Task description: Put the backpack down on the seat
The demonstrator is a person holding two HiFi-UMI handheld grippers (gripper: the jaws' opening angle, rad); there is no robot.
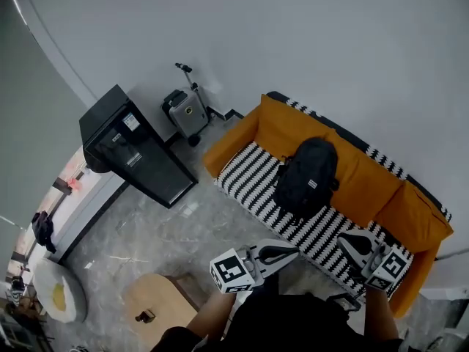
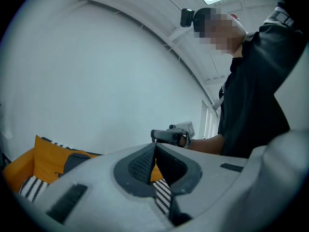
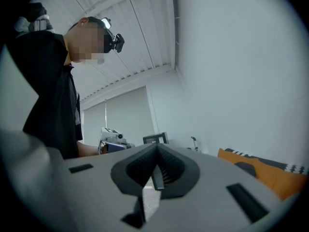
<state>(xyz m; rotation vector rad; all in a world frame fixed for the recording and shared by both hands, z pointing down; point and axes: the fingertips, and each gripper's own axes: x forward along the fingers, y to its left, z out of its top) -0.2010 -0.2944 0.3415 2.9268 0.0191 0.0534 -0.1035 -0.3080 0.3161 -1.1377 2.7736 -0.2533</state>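
The black backpack [image 1: 308, 174] sits near the middle of the striped sofa seat [image 1: 245, 180], apparently leaning on the orange back cushions [image 1: 366, 178]. The left gripper [image 2: 155, 148] and right gripper [image 3: 157, 148] are both closed and empty, near the seat's front edge.

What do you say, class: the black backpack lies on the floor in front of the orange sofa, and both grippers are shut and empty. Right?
Not quite. The head view shows the backpack resting on the striped seat of the sofa, not on the floor. The left gripper and the right gripper are indeed shut and empty.
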